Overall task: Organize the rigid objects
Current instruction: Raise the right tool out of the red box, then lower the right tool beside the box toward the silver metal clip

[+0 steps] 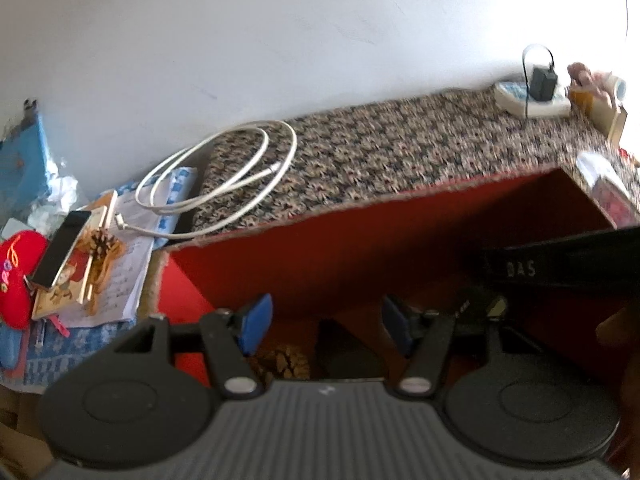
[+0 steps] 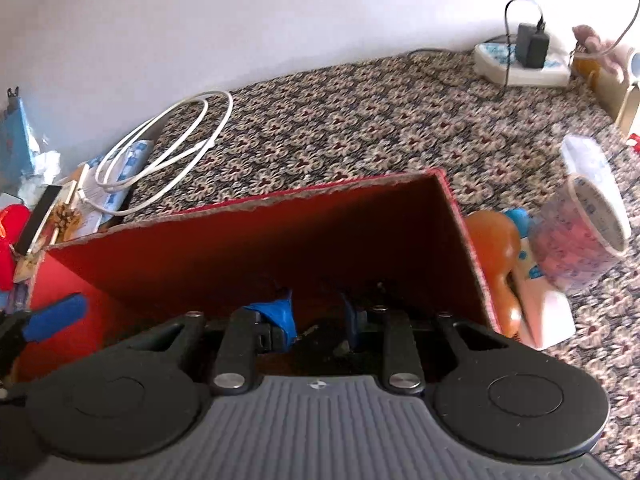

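Observation:
A red cardboard box (image 1: 360, 248) stands open on the patterned cloth, and both grippers reach down into it. My left gripper (image 1: 326, 326) is open, its blue pads wide apart with nothing between them. A pinecone (image 1: 284, 362) lies on the box floor just below its left finger. One blue left fingertip (image 2: 56, 316) shows at the box's left wall (image 2: 80, 280). My right gripper (image 2: 316, 318) has its jaws narrow over the dark floor. Something small and dark sits between its pads; whether they press on it is unclear.
A coiled white cable (image 2: 160, 140) lies left of the box, beside books, a phone (image 1: 60, 248), a second pinecone (image 1: 98, 242) and a red plush heart (image 1: 20, 272). Right of the box are an orange bottle (image 2: 492, 252) and a patterned cup (image 2: 580, 232). A power strip (image 2: 524, 64) sits far back.

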